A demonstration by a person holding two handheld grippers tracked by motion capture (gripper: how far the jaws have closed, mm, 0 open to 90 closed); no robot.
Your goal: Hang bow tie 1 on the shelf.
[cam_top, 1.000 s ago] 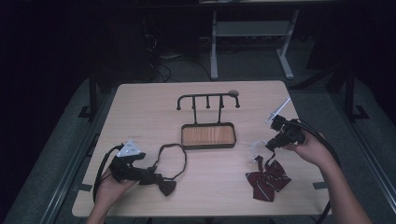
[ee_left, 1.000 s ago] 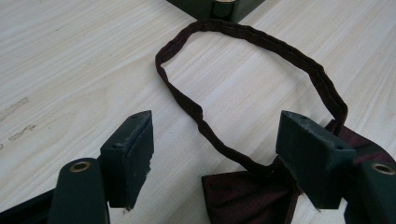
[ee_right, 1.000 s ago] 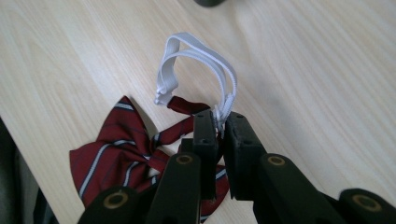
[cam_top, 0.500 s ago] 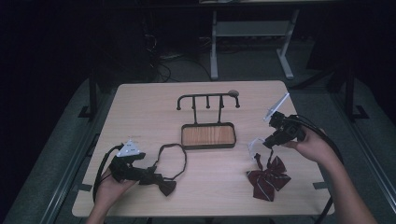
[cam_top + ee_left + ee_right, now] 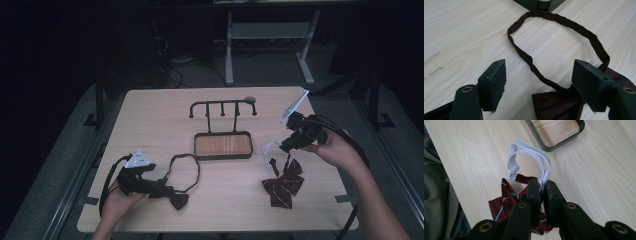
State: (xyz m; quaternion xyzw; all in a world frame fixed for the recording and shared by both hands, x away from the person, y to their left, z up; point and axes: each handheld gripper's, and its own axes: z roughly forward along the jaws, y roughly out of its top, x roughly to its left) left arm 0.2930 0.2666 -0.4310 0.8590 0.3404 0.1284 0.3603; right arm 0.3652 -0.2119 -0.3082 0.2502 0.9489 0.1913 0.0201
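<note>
A dark maroon bow tie (image 5: 179, 201) (image 5: 556, 105) lies at the table's front left, its strap loop (image 5: 186, 171) (image 5: 564, 22) spread out flat toward the stand. My left gripper (image 5: 167, 192) (image 5: 539, 75) rests low over it, open, with the bow's knot between the spread jaws and no pad pressing on it. At the right, a red striped bow tie (image 5: 285, 182) (image 5: 501, 205) hangs partly off the table by its white elastic strap (image 5: 267, 150) (image 5: 529, 152). My right gripper (image 5: 282, 147) (image 5: 541, 186) is shut on that strap, above the bow.
A black hook rack (image 5: 222, 106) rises from a wood-floored tray (image 5: 222, 156) (image 5: 549, 148) at the table's middle. The tray's corner (image 5: 536, 3) lies just beyond the dark loop. The table's right edge runs close under my right hand.
My right gripper has risen and drifted back with the white strap, pulling the striped bow tie up after it. The left gripper and dark bow tie have stayed put.
</note>
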